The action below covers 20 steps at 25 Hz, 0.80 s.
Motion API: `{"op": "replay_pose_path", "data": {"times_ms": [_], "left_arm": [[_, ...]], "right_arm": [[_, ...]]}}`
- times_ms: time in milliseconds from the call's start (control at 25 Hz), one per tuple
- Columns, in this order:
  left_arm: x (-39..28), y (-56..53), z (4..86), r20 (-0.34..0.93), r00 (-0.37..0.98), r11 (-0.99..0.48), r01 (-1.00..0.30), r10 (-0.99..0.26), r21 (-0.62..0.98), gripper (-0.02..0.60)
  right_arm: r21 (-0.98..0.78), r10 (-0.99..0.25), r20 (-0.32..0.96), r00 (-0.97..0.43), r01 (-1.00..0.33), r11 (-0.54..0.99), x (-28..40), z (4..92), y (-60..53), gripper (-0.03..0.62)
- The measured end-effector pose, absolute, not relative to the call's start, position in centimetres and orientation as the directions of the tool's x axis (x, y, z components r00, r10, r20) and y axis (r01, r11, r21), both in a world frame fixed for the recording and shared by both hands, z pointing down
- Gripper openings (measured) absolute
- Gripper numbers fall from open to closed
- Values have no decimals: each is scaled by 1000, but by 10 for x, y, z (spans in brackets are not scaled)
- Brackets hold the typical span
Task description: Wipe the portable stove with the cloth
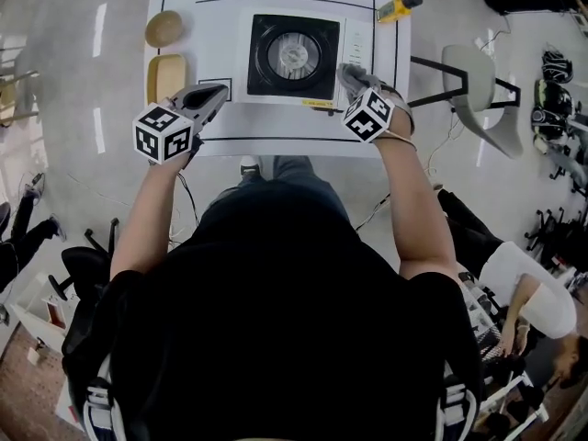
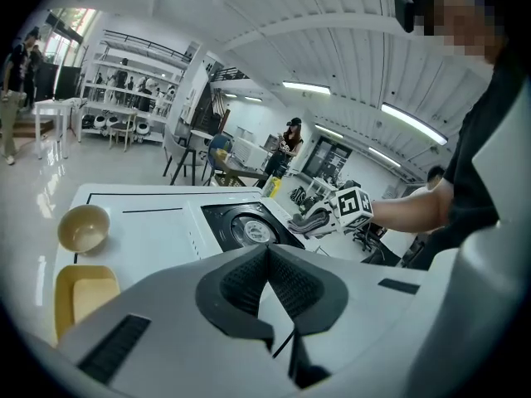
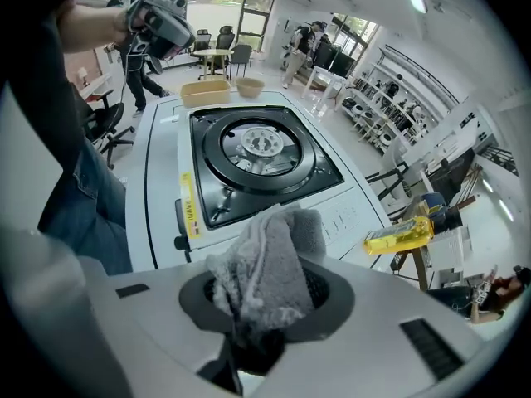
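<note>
Gleaming table (image 1: 276,129) under stove (image 1: 294,55), glossy floor (image 1: 64,108)

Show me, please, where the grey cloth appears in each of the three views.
Head view: cloth at the right hand-held gripper tip, near the portable stove right front corner.
Left gripper view: right of centre, beside the marker cube.
Right gripper view: bottom centre, clamped between the jaws.
Shared landmark: the round burner.

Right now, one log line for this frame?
right gripper: shut on cloth | cloth: at portable stove's near right corner | left gripper: shut, empty, left of it
</note>
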State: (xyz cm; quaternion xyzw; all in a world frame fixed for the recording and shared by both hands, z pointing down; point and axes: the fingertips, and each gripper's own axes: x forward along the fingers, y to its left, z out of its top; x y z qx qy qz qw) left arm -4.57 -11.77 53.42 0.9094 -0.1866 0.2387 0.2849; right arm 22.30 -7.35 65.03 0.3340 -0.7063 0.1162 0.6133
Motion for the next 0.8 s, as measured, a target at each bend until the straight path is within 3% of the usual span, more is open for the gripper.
{"op": "replay_pose_path", "data": {"times_ms": [800], "left_arm": [[-67,-100,515,544,819,-787,-454,-183,418,21]], "right_arm": [[144,-247,968,-44,-709,690,202,638,-22,114]]}}
